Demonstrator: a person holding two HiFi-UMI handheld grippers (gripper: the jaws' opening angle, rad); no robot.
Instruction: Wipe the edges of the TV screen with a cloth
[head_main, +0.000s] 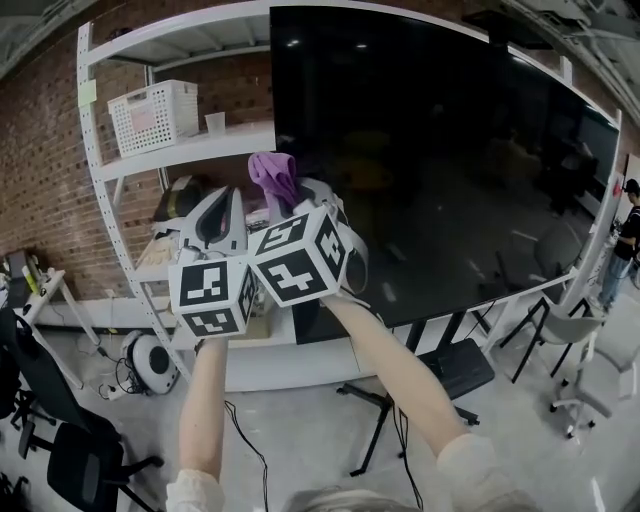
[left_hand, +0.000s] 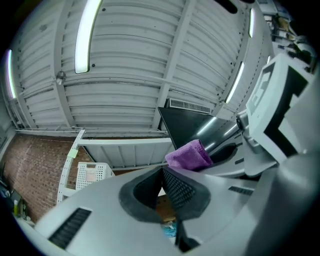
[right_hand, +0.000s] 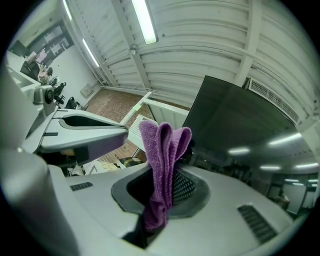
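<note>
- Jaws first: the right gripper (right_hand: 165, 176) was clamped on the purple cloth (right_hand: 163, 150), pads pinching its folds. The left gripper (left_hand: 163, 172) had its jaws closed tip to tip with nothing between them.
- The cloth sat right at the left edge of the TV screen (head_main: 450, 150), about halfway up that edge. Whether it actually touched the frame, I couldn't tell.
- The left gripper rode just beside the right one, a little further out from the screen's left edge, towards the white shelf (head_main: 190, 150).
- Risk from here, as I judged it: only a narrow strip was pinched, so dragging along the edge could pull the cloth loose. With so little fabric past the tips, a hard jaw could also meet the glass.
- The idle left gripper was close enough to knock the right one off line.
- The cloth's long axis ran along the jaws, with its folded end standing up and out past the tips, aimed at the screen's edge, and its tail hanging back between the pads.
</note>
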